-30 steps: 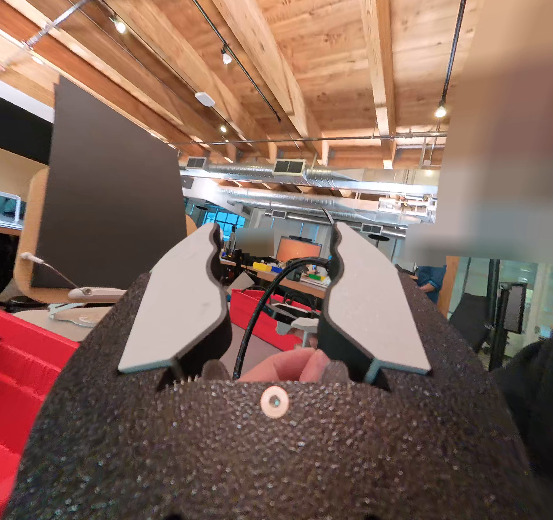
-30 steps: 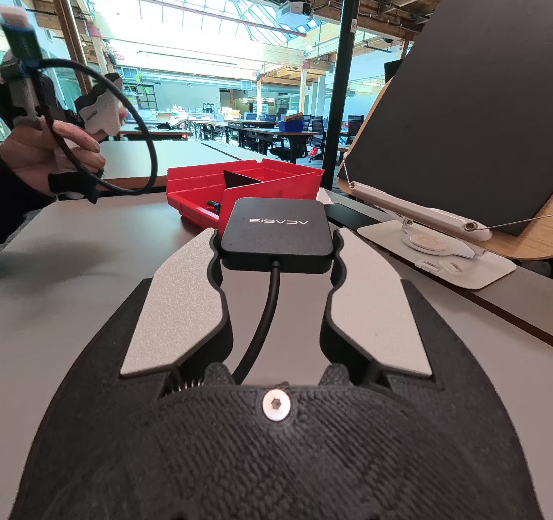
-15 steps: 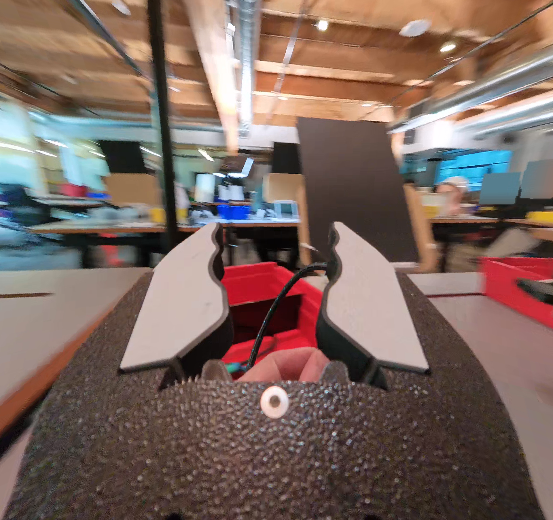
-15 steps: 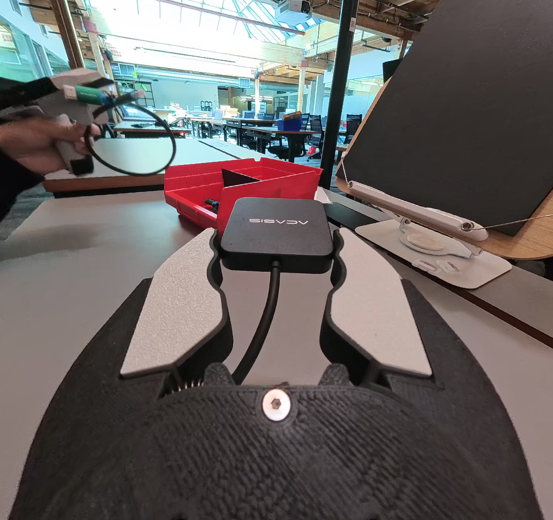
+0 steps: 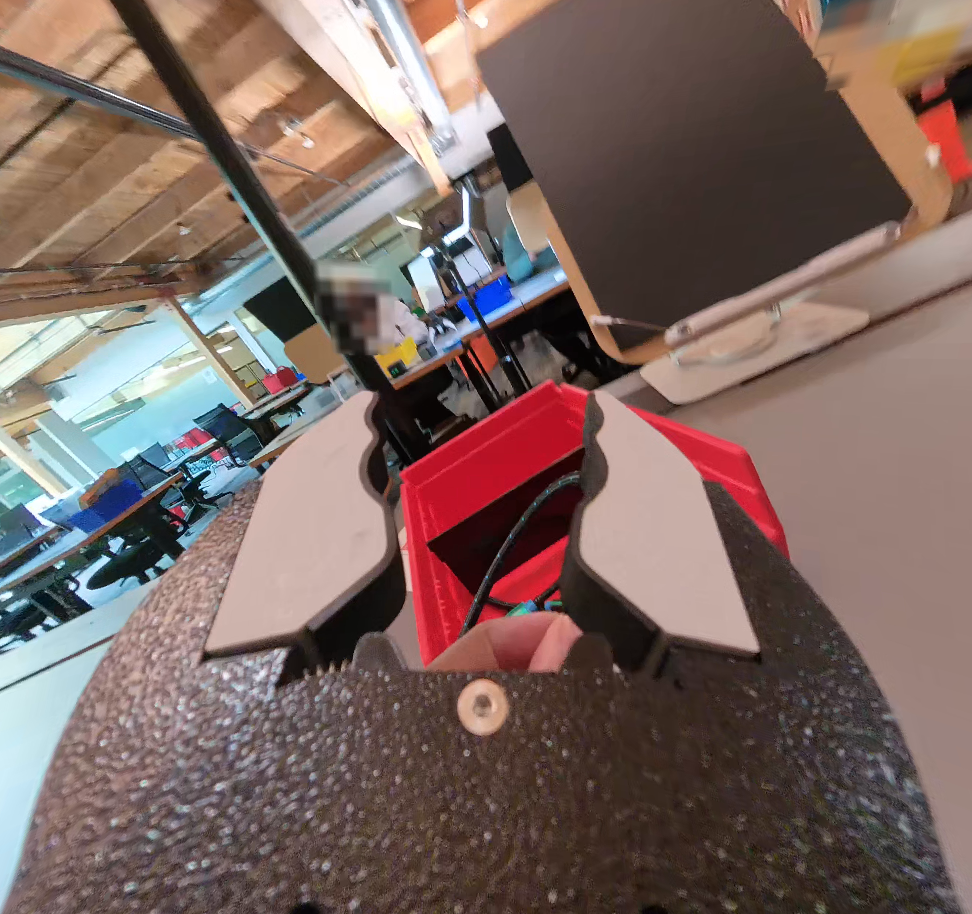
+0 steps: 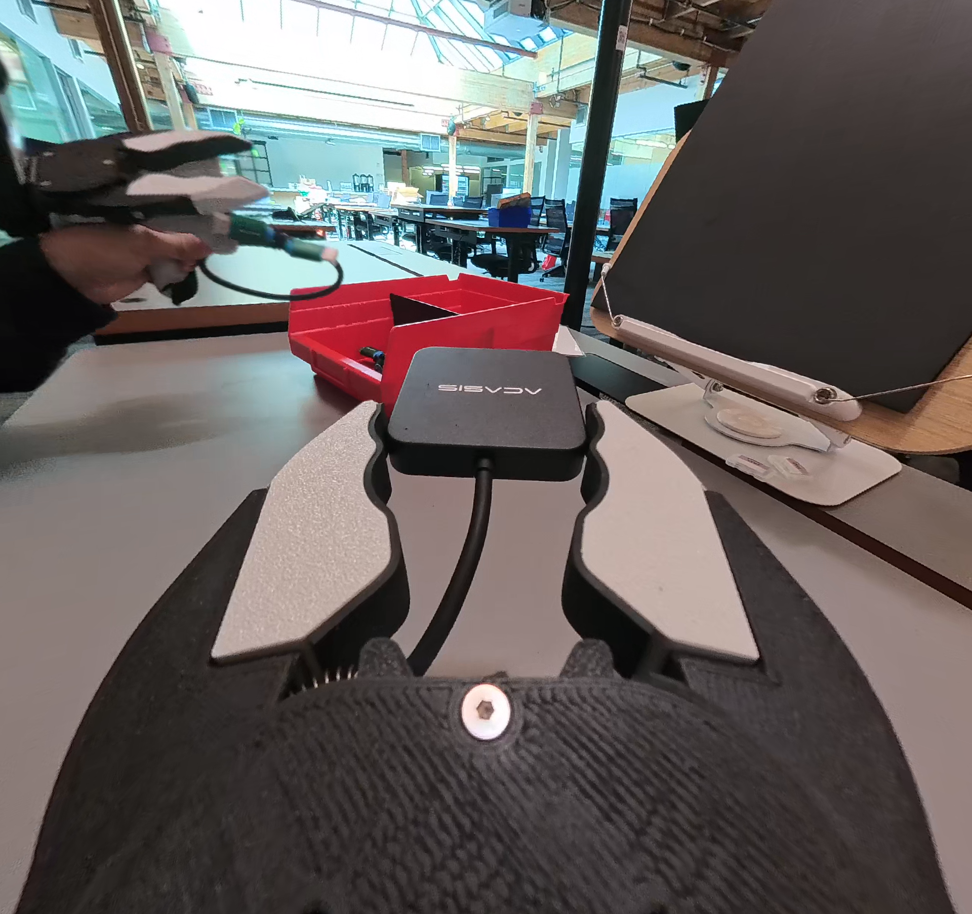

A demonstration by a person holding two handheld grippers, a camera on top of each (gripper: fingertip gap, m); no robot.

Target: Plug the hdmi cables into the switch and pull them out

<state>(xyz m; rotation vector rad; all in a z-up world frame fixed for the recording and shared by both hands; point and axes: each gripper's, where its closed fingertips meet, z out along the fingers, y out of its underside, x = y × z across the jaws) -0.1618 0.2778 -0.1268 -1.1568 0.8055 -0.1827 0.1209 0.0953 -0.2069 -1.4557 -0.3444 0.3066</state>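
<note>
My right gripper [image 6: 484, 415] is shut on the black square switch [image 6: 486, 404], which rests on the grey table [image 6: 158, 494] with its own lead running back toward me. My left gripper [image 5: 481, 404] is open with nothing between its fingers, and it points at the red bin [image 5: 436, 573]. A short black hdmi cable [image 5: 505, 547] with green plugs is held by the person's hand [image 5: 505, 647] under that gripper. In the right wrist view the left gripper [image 6: 236, 168], the hand [image 6: 105, 257] and the cable loop [image 6: 273, 293] hover left of the red bin [image 6: 336, 341].
The red bin has a black divider [image 6: 421, 310] and a small black connector [image 6: 371, 355] inside. A dark board on a wooden stand [image 6: 815, 178] with a white base [image 6: 841, 473] stands to the right. A black pole [image 6: 599, 152] rises behind the bin.
My left gripper has swung down from facing the ceiling to facing the red bin, carrying the hand-held cable toward it. My right gripper and the switch have not moved.
</note>
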